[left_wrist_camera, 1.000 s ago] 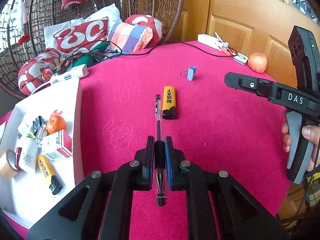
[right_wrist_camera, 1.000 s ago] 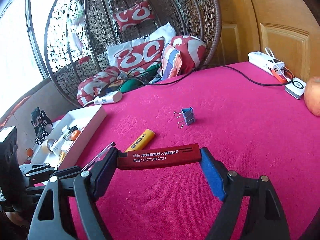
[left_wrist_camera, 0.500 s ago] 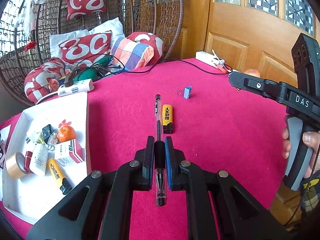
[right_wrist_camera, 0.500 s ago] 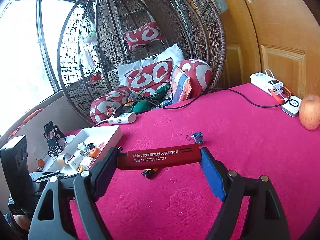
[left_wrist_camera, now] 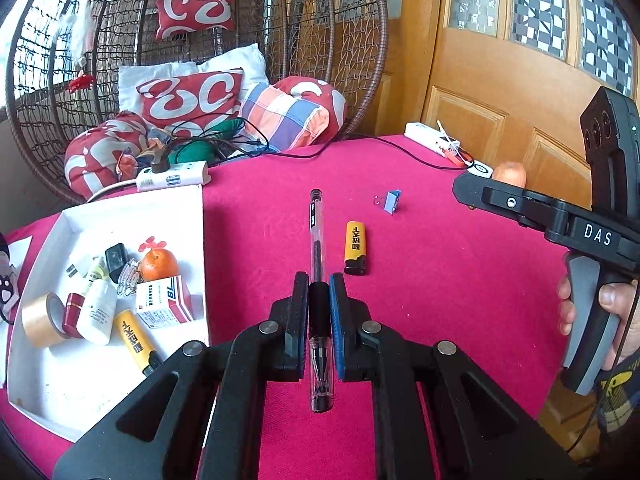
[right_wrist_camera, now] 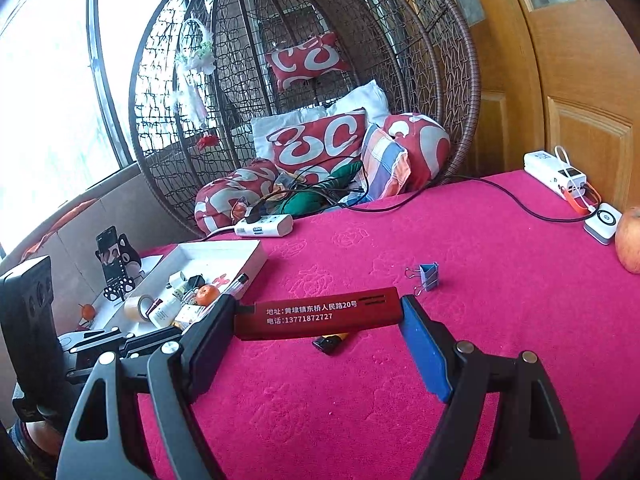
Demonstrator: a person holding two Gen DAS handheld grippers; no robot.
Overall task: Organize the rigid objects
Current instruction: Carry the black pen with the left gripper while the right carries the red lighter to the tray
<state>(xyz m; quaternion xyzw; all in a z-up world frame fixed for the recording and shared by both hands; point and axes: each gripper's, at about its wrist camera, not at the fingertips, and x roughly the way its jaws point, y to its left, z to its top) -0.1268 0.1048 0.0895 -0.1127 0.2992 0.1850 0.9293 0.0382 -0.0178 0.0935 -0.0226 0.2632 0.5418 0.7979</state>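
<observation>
My left gripper (left_wrist_camera: 319, 282) is shut on a clear pen (left_wrist_camera: 316, 232) at its black grip, held above the pink table (left_wrist_camera: 440, 280) and pointing away from me. The right gripper (right_wrist_camera: 316, 312) is shut on a red lighter (right_wrist_camera: 340, 312) with white print, clamped lengthwise between its pads. On the cloth lie a yellow lighter (left_wrist_camera: 355, 248) and a small blue binder clip (left_wrist_camera: 392, 202). A white tray (left_wrist_camera: 203, 248) at the left holds an orange, tape, a bottle, a small box, another yellow lighter and other bits.
A power strip (left_wrist_camera: 172, 176) and a black cable (right_wrist_camera: 500, 196) lie at the table's far edge. A white charger block (right_wrist_camera: 556, 170) and an apple (right_wrist_camera: 630, 240) sit at the far right. Behind stand a wicker egg chair (right_wrist_camera: 460, 80) with cushions and a wooden door (left_wrist_camera: 500, 92).
Both grippers have risen and drawn back from the table, so more of the tray and room shows. The pen and the red lighter stay gripped as before.
</observation>
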